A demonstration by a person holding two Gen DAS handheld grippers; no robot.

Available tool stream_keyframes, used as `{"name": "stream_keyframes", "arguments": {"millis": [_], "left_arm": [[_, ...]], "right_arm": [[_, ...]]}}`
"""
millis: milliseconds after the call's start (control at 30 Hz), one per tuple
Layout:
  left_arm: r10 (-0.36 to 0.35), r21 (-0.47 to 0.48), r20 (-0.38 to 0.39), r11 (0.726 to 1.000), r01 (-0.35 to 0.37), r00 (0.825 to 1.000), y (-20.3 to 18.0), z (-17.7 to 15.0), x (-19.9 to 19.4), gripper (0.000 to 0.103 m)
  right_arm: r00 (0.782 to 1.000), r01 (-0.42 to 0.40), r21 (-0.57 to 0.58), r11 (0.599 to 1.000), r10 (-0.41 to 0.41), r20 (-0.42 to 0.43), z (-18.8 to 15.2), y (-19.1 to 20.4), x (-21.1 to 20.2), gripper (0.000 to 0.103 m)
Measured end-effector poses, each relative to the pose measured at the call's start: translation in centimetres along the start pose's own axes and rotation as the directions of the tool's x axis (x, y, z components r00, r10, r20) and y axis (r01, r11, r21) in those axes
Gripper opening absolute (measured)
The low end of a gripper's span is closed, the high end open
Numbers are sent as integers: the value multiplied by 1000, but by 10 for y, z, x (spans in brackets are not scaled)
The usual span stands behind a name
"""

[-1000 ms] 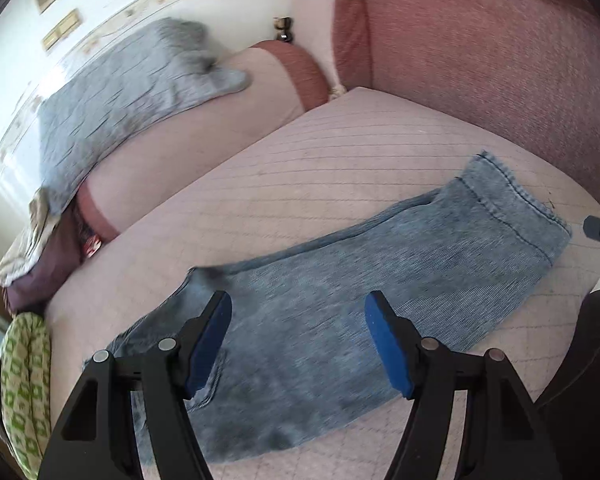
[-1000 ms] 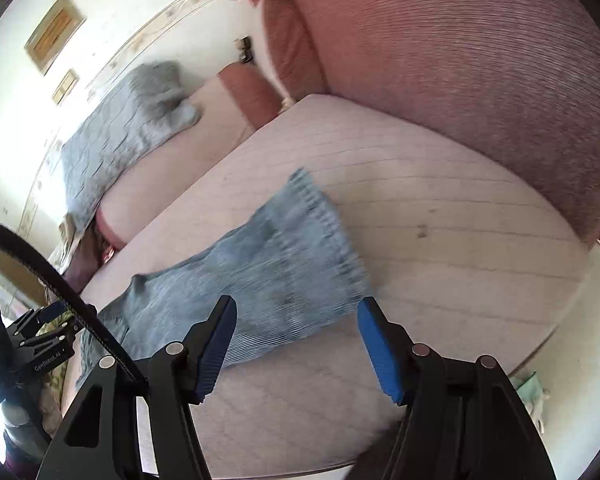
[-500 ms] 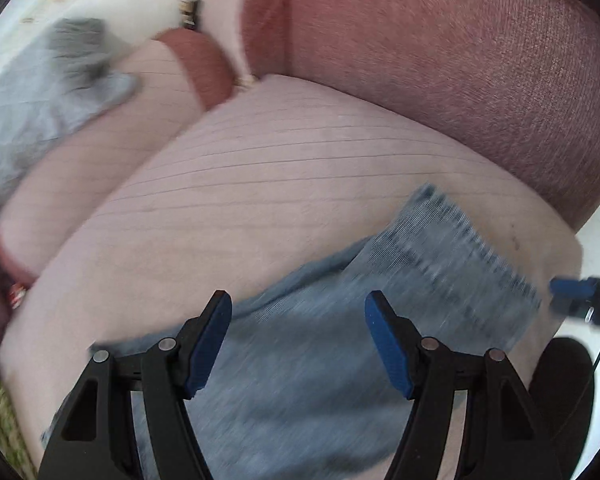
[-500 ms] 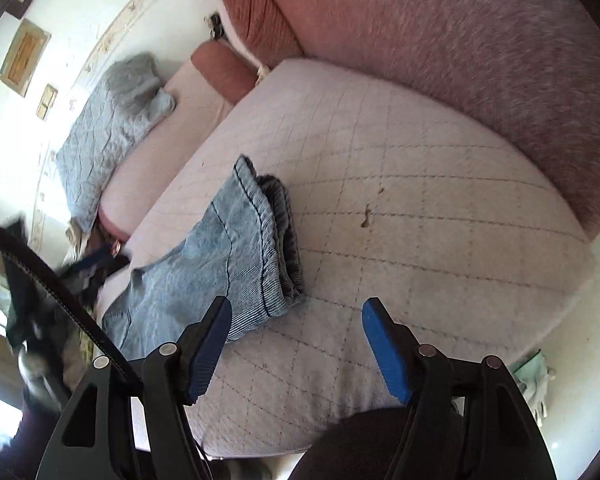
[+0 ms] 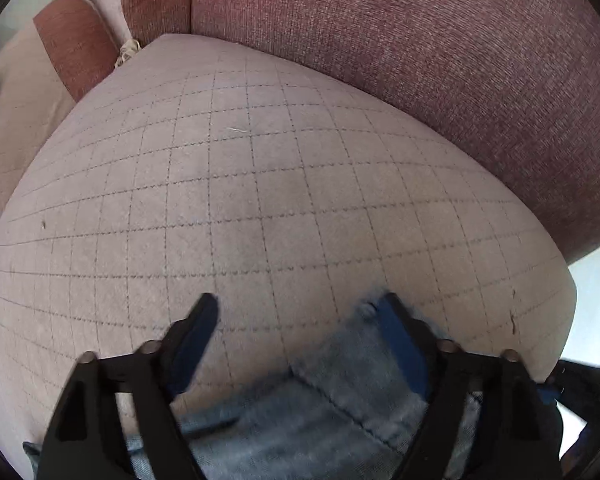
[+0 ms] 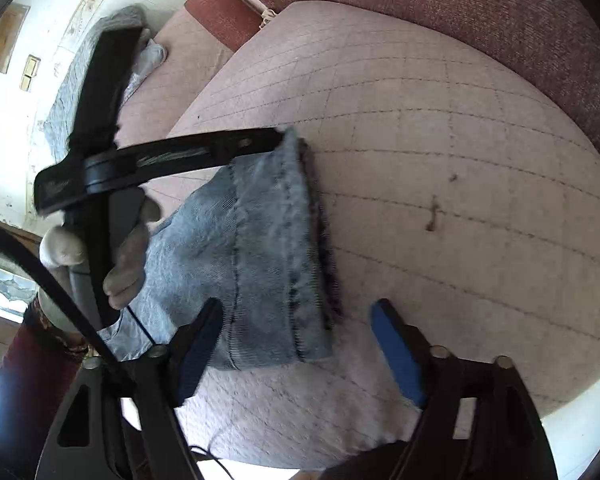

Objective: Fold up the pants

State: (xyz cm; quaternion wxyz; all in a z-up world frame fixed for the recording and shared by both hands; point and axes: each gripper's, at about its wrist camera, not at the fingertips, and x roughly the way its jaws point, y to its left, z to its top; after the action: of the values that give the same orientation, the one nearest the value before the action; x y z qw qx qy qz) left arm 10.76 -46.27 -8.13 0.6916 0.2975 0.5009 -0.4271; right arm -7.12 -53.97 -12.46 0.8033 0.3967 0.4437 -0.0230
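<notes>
On the quilted pink sofa seat lie the pants, blue denim, doubled over so that a stitched hem edge runs across the top layer and a darker layer shows just beneath it along the right side. They sit toward the near left part of the cushion, well apart from the dark red backrest at the far side.

The left hand-held gripper points steeply down at the far end of the folded denim. Its jaws have just been opening and stand wide apart; the right blue pad is just over the frayed corner of the cloth, the left pad over bare cushion, and neither presses on the fabric. In the right wrist view the same tool shows as a black bar reaching to the far corner of the fold, held by a person's gloved hand.

The right hand-held gripper hovers over the near end of the pants. Its jaws have likewise just been opening and are spread wide, with the near corner of the denim between them but unclamped.

At the far left, a red bolster rests beside a grey knitted blanket.
</notes>
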Motion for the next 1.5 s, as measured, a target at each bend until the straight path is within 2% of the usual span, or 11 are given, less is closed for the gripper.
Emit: {"name": "stream_keyframes", "arguments": {"millis": [67,133,167,267,467,700,933,1100,1200,1333,1500], "left_arm": [[-88,-42,-44,995,86,995,4,-1,3,82],[-174,-17,-51,985,174,983,-4,-6,-1,46],[-212,-3,-44,977,212,976,-8,-7,-6,14],[-140,68,19,988,138,990,-24,-12,-34,10],[-165,-12,188,985,170,968,14,-46,-108,10],[-133,-251,362,939,234,923,127,-138,-183,10],[-74,-513,396,809,288,915,237,-251,-178,10],[9,-673,305,710,208,952,284,-312,-149,11],[20,-689,344,685,238,939,290,-335,-162,14],[111,-713,413,657,245,904,287,-360,-192,42],[195,-749,475,601,278,858,284,-395,-211,44]], "right_arm": [[1000,20,-36,999,-19,25,-4,12,5,81],[999,22,-72,997,-20,37,-8,23,11,49],[999,-27,-67,997,28,23,-9,27,15,36],[995,-58,-69,996,64,82,-12,41,7,33],[976,-69,-226,972,113,187,-20,115,-30,32],[986,-51,-469,882,118,114,-50,227,-5,32],[999,-48,-667,744,49,-17,-95,326,75,31],[993,-20,-804,594,-84,-87,-143,361,146,38],[987,-69,-792,606,-76,-145,-141,356,152,45],[989,-128,-743,657,33,-142,-130,337,104,58],[999,-37,-667,744,5,-49,-91,313,76,60]]}}
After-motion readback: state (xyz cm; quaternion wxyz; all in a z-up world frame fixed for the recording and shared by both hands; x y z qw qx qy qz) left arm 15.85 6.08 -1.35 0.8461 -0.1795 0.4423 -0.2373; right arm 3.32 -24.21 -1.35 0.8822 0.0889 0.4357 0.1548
